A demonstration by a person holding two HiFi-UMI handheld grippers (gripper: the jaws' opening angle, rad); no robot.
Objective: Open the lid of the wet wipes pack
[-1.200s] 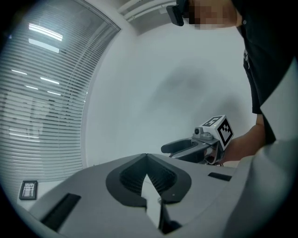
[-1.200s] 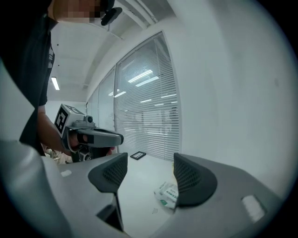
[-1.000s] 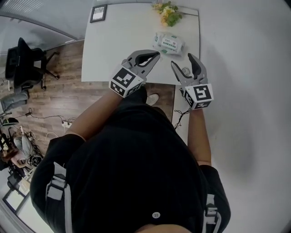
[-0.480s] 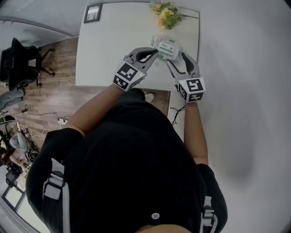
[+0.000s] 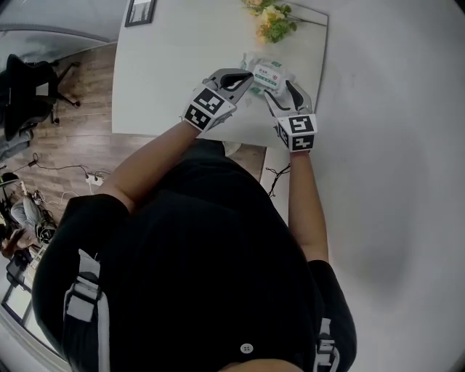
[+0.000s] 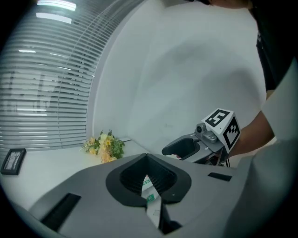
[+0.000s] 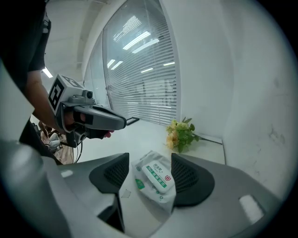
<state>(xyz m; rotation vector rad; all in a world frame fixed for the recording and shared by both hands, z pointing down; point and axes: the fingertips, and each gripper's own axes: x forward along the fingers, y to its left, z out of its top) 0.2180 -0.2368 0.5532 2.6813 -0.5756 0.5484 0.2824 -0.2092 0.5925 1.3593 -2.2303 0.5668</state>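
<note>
The wet wipes pack [image 5: 267, 75] lies on the bench [image 5: 167, 65], toward its right side and close to the wall. Behind it, in the far right corner, lies a bunch of flowers [image 5: 272, 22]. A picture frame [image 5: 139, 12] sits at the bench's far left edge. The left gripper [image 5: 247, 83] is just left of the pack. The right gripper [image 5: 280, 92] is at the pack's near right, with the pack between its jaws. An office chair [image 5: 29, 83] stands on the floor, well left of the bench.

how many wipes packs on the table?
1. The wet wipes pack lies on the white table near its far right edge, just short of the flower bunch. No second pack shows in any view.
</note>
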